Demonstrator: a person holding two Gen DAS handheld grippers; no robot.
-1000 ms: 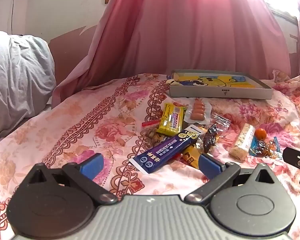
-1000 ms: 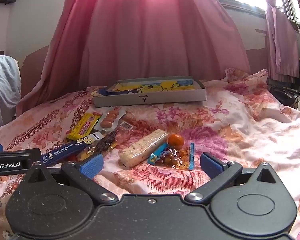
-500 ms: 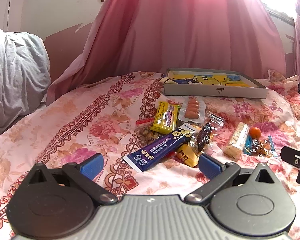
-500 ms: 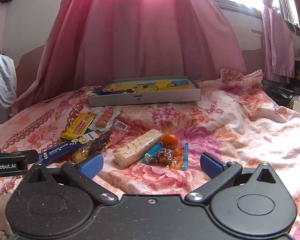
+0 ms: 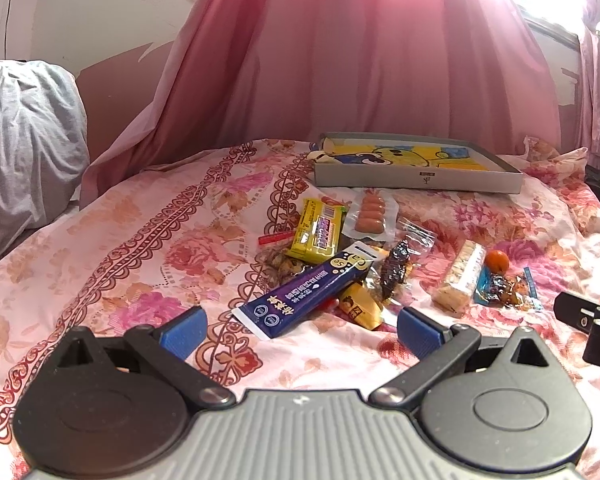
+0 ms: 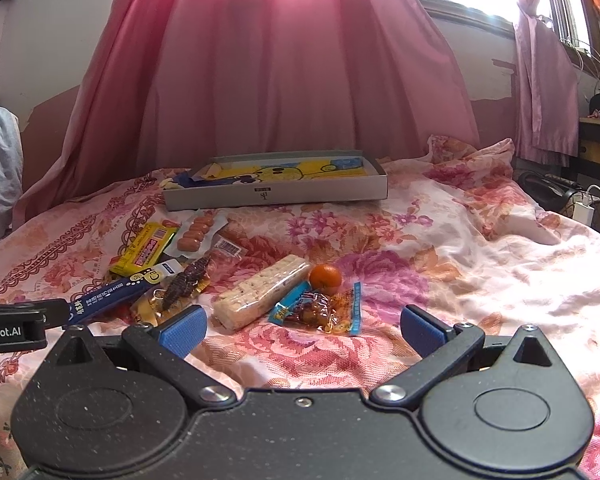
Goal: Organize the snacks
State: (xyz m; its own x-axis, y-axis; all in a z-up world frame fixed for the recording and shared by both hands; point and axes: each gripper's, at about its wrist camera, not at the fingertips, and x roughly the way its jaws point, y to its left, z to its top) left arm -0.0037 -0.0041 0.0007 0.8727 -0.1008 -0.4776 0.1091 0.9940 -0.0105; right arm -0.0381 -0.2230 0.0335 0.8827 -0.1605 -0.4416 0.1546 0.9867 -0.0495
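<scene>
A soft, matt floral cloth bedsheet (image 6: 460, 248) is seen beneath glossy plastic wrappers (the purple packet (image 5: 308, 296) shines most). The shallow box (image 6: 276, 194) looks like matt grey cardboard; ribbed blue pads (image 6: 182, 330) appear rubbery.

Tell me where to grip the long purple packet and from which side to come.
Grip the purple packet across its narrow width at the near white-edged end, coming from above. That end lies flat on the bedspread; the far end rests on other snacks.
</scene>
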